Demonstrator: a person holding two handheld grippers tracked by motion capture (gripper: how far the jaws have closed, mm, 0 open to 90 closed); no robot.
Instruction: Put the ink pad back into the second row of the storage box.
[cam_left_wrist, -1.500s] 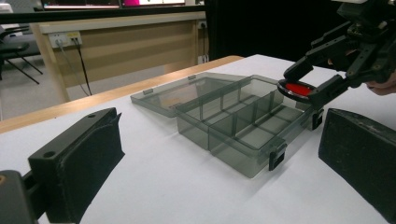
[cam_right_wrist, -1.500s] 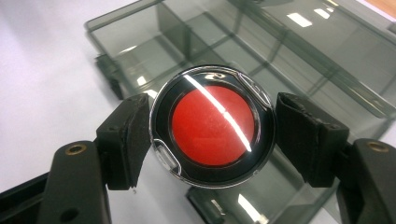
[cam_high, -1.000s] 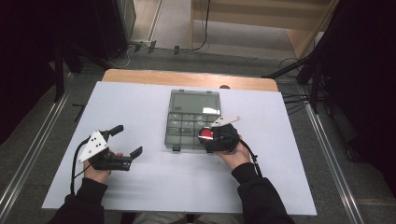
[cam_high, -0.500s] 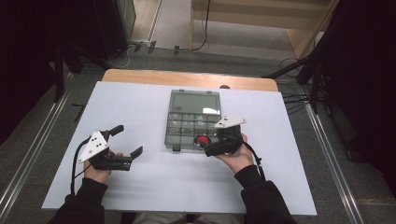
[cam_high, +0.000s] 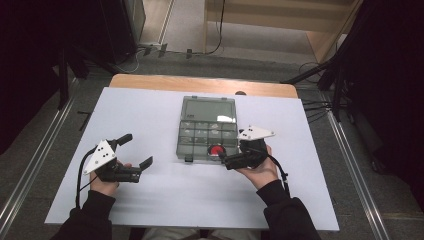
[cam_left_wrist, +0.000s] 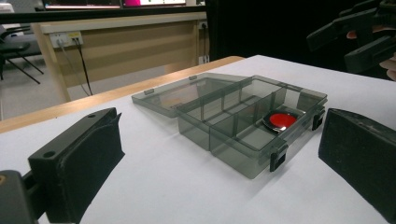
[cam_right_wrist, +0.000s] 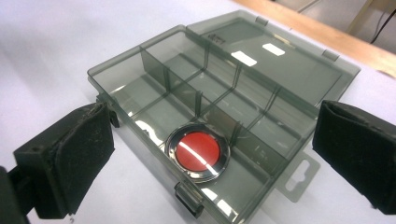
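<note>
R gripper (cam_high: 227, 161) is held just off the near right corner of the smoke-grey clear plastic compartment box (cam_high: 207, 131). Its jaws have just been opening and now stand wide apart with nothing between the pads. In the right gripper view the round red disc with a shiny metal rim (cam_right_wrist: 198, 151) lies flat in the box, ahead of the jaws and roughly midway between them, below the pads and touching neither. It sits in a compartment of the box row nearest the jaws, against the front wall, next to the black latch (cam_right_wrist: 188, 198). The other compartments w/in sight look bare. Box lid (cam_right_wrist: 275, 56) is folded back flat on the far side of the box from the jaws.

L gripper (cam_high: 136, 152) is held over the white bench (cam_high: 150, 200), well apart from the box. Jaws wide open, nothing held. In the left gripper view the box (cam_left_wrist: 243, 126) lies ahead of the jaws, nearer the right-hand jaw, with the red disc (cam_left_wrist: 280, 121) showing thru the tinted front wall. The R gripper (cam_left_wrist: 357, 32) hangs beyond the box in that view, at upper right.
</note>
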